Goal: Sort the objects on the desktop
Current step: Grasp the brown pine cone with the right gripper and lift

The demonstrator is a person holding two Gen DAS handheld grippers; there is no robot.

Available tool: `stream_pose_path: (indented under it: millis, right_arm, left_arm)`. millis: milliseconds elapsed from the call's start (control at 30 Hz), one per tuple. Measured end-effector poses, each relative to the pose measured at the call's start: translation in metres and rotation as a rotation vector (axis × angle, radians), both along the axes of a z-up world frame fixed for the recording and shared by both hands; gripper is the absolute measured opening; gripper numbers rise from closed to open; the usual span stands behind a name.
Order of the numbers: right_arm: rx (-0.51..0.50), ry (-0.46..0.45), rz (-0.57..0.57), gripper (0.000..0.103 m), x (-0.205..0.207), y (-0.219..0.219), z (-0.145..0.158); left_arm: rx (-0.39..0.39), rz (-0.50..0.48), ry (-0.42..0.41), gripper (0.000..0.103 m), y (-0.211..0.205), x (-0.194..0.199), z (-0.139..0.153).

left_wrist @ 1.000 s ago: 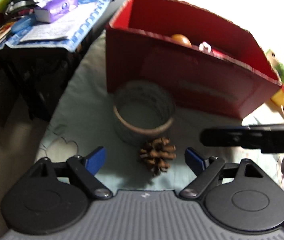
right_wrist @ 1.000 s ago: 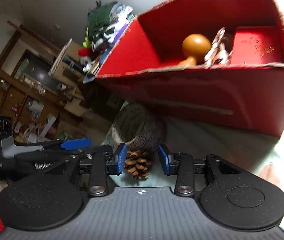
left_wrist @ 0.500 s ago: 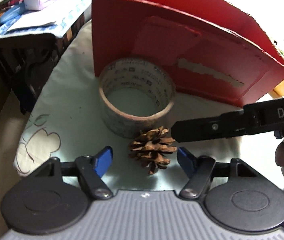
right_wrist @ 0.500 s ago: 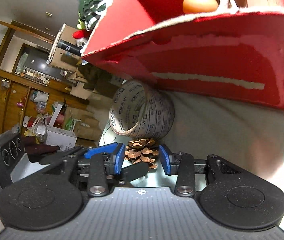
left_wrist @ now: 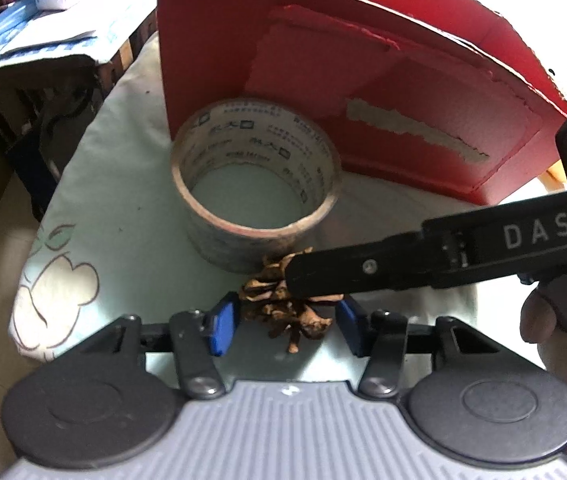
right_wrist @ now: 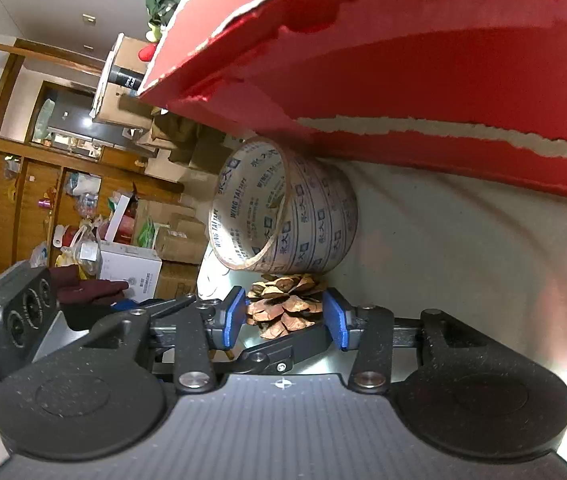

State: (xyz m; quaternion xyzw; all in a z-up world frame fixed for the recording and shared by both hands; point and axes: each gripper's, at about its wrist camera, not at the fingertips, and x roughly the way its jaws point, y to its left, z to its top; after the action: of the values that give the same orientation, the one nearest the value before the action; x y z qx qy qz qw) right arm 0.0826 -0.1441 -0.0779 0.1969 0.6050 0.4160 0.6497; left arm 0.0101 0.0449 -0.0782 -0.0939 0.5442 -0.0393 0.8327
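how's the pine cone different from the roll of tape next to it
The pine cone is brown, scaly and irregular; the tape roll is a smooth, pale printed ring with a hollow middle. The cone is much smaller and lower. The cone sits between both grippers' blue pads; the tape is outside them. Both rest on the pale cloth.

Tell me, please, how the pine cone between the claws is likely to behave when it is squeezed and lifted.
The pine cone looks dry, with open, flaring scales, so it is probably light for its size. Those thin scale tips may chip or crumble under pad pressure. Its uneven outline gives the blue pads few flat faces, so it could twist or slip; it also sits close to the tape roll.
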Motion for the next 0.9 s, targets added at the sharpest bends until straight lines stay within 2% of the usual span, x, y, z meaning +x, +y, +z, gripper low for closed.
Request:
stream_pose_path:
  millis: [200,433,900]
  right_arm:
    - [0.0,0.008,-0.007,0.043,0.002,-0.007,-0.004]
    - [-0.009,-0.029,-0.028,0.041,-0.001,-0.028,0.0]
    - [-0.054,-0.084,-0.264,0.041,-0.024,-0.118,0.013]
  left_arm:
    - [0.014,-0.03,-0.004,0.053,-0.012,0.002,0.002]
    - [0.013,-0.132,-0.018,0.053,-0.045,0.009,0.008]
    - [-0.001,-0.443,-0.064,0.053,-0.151,0.029,0.022]
